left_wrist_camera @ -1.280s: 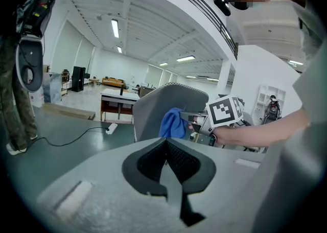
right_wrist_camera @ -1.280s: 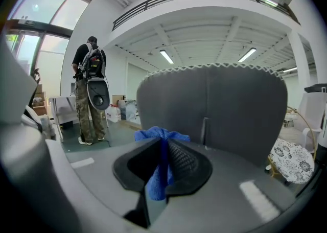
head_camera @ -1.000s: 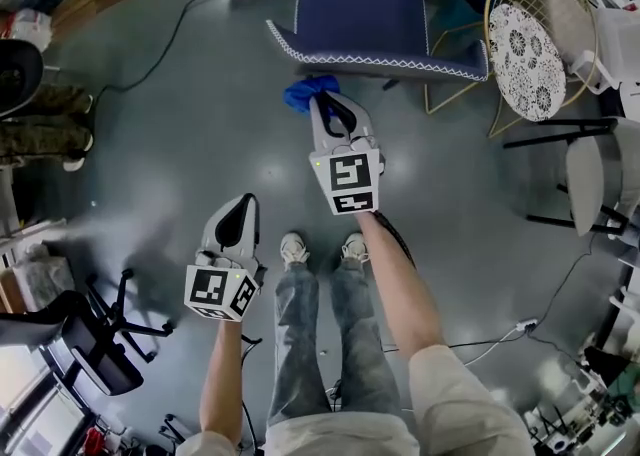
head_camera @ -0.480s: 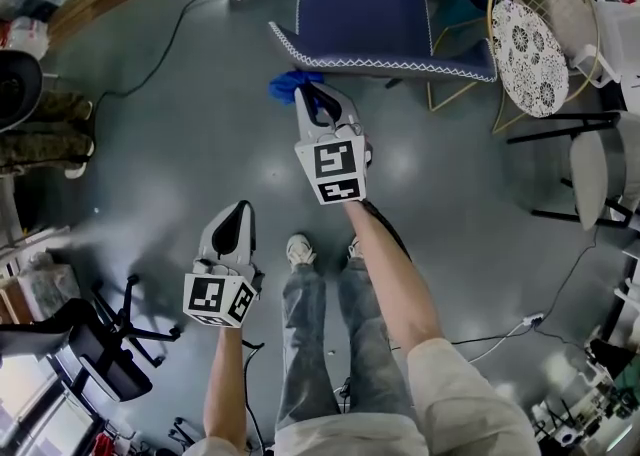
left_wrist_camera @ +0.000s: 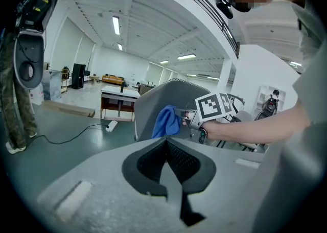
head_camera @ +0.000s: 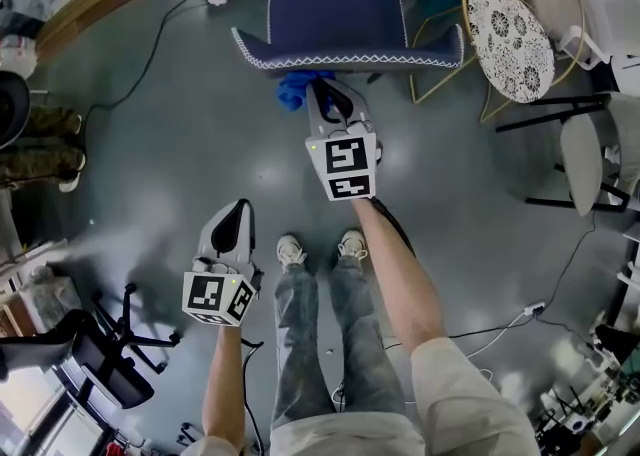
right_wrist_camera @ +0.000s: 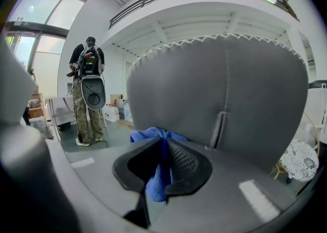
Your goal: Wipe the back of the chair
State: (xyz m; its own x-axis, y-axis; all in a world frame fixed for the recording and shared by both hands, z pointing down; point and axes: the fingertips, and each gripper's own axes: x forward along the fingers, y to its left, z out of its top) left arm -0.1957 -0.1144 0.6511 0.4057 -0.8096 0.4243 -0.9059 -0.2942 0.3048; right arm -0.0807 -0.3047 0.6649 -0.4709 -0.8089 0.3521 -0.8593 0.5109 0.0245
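My right claw point(right_wrist_camera: 163, 147) was closed on a bunched blue microfibre cloth point(right_wrist_camera: 153, 136). One tuft stuck out ahead of the tips and a tail hung down between the jaws. My left claw point(left_wrist_camera: 165, 147) was pressed shut with nothing in it, held low, behind and to the left of the right claw and well apart from it.

The dark blue upholstered chair point(right_wrist_camera: 225, 94) stood straight ahead of the right claw, its back filling most of what that claw faced. The cloth sat at the lower left part of the back and looked to be touching it, though I could not be sure of the contact. The fabric showed no streak or damp patch, so I could not tell how much had been covered. I judged that most of the wiping was left: the broad panel above the claw, and everything to its right past the vertical centre seam point(right_wrist_camera: 219, 124).

The white zigzag-stitched top rim point(right_wrist_camera: 214, 40) ran well above the claw, and the back's left edge lay just left of the cloth. That left little travel leftward and plenty of room up and to the right. Bare grey floor point(head_camera: 180, 144) lay open to the left. A gold wire chair with a white lace cushion point(head_camera: 510, 34) stood off to the right, well apart.
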